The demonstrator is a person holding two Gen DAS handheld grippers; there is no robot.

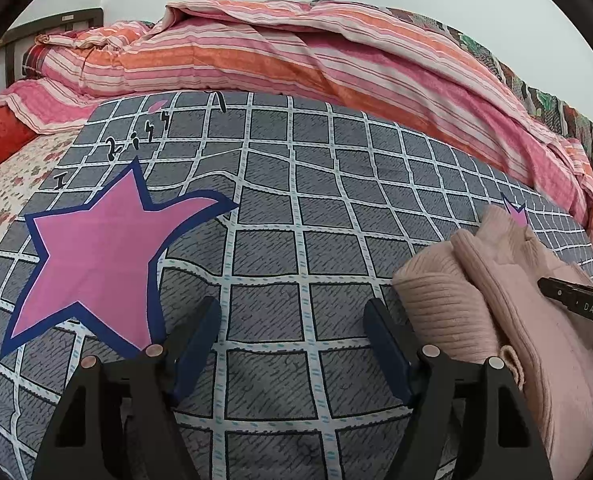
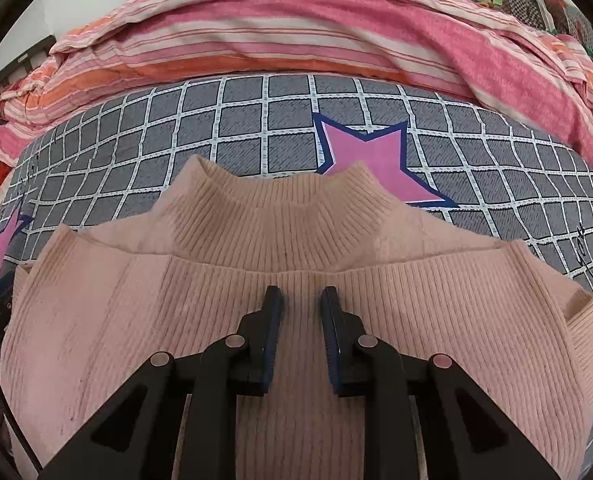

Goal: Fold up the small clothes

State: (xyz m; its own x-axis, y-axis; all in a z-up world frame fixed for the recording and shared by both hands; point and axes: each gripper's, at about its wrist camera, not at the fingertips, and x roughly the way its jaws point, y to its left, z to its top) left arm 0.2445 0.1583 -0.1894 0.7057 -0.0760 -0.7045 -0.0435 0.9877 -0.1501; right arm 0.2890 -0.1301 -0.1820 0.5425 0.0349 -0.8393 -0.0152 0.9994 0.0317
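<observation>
A pale pink ribbed sweater (image 2: 296, 248) lies folded on the grey checked sheet (image 2: 236, 128), its high collar pointing away from me. My right gripper (image 2: 301, 296) hovers over the folded front just below the collar, its jaws a narrow gap apart with nothing between them. In the left wrist view the same sweater (image 1: 488, 304) lies at the right, with the right gripper's tip (image 1: 572, 300) resting over it. My left gripper (image 1: 292, 312) is wide open and empty above bare sheet (image 1: 296, 220), to the left of the sweater.
A pink-and-orange striped quilt (image 1: 296, 48) is heaped along the far side of the bed. A large pink star (image 1: 96, 248) is printed on the sheet at left. A floral sheet (image 1: 12, 192) and a dark headboard (image 1: 56, 20) show far left.
</observation>
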